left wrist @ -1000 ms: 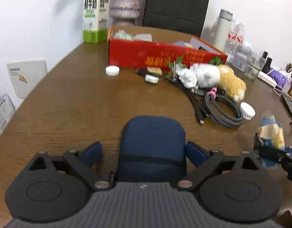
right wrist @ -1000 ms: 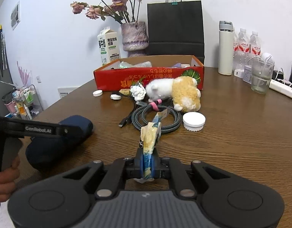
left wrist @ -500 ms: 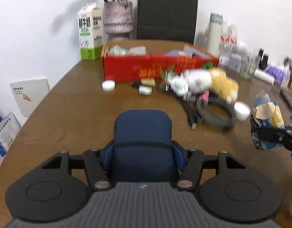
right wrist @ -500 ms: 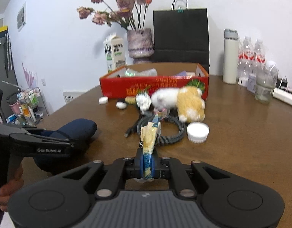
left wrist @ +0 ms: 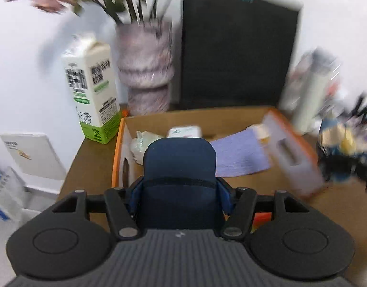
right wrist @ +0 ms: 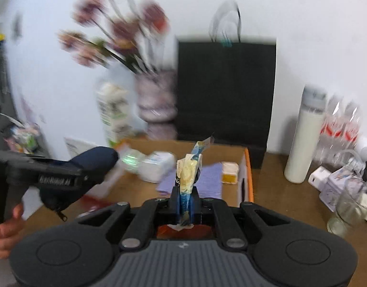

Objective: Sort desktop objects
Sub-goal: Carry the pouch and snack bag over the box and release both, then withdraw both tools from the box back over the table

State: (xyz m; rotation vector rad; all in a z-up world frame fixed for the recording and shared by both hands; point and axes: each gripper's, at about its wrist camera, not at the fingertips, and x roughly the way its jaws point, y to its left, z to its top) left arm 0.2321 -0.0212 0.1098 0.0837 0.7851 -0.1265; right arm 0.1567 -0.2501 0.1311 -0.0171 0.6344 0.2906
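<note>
Carrying: we've got both loads over the box
Left fingers: clamped on pouch
Right fingers: pinching wrapper
Tip: lower first, then let go

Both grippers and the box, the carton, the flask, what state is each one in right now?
Left gripper: shut on the blue pouch, above the box.
Right gripper: shut on a crumpled wrapper.
Box: open, partly filled.
Milk carton: upright.
White flask: upright, capped.
</note>
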